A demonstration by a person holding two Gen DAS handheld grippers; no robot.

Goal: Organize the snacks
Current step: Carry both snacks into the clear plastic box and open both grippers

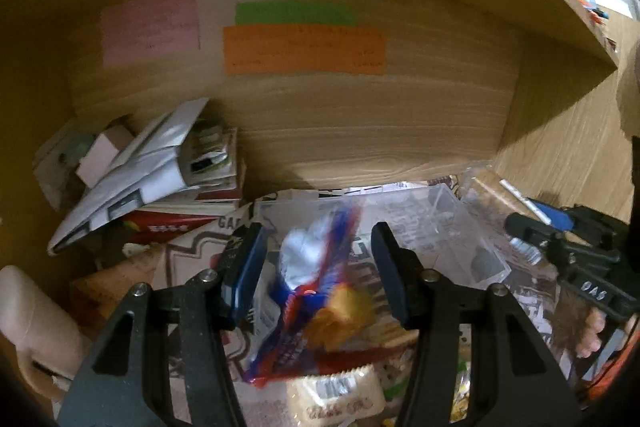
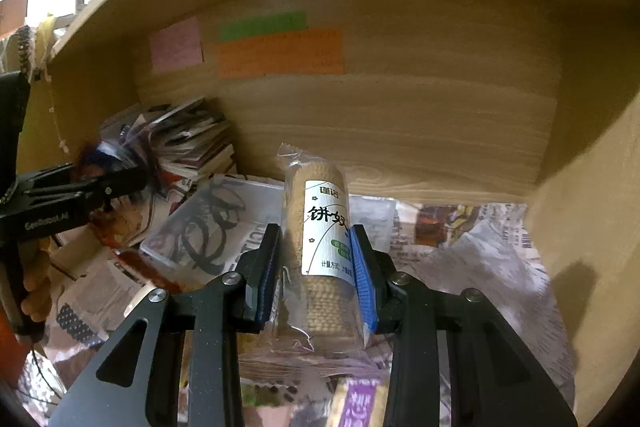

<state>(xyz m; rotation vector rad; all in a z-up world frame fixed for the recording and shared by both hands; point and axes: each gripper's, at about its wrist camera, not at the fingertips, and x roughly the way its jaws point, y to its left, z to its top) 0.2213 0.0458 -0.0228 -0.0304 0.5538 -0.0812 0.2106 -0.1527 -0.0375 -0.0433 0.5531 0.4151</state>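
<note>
- Left wrist view: the left gripper [image 1: 316, 275] was seen with its jaws set wide, and a blurred blue, red and white snack packet [image 1: 308, 303] was framed between them; whether either pad touched the packet could not be told, since the packet was smeared by motion.
- Under that packet a clear plastic box [image 1: 452, 227] was seen, resting on printed newspaper [image 1: 188, 259].
- A pale biscuit pack [image 1: 340, 395] was seen at the lower edge, just below the packet.
- Off to the right the right gripper [image 1: 532, 227] was glimpsed from the side, with a clear pack held at its tip.
- A pile of folded papers and books [image 1: 160, 163] was stacked in the left corner of the wooden shelf [image 1: 360, 131].
- On the back wall a pink note [image 1: 150, 29], a green note [image 1: 296, 13] and an orange note [image 1: 304, 49] were stuck.
- Right wrist view: the right gripper [image 2: 316, 259] was closed narrowly on a clear tube of biscuits [image 2: 320, 235] with a white label, both blue pads being pressed against its wrapper.
- The tube was held upright, above the newspaper [image 2: 480, 259] and just right of the clear plastic box [image 2: 216, 223].
- The left gripper [image 2: 120, 179] was seen at the left edge, near the pile of books [image 2: 192, 143].
- A purple packet [image 2: 356, 403] was seen at the bottom edge.
</note>
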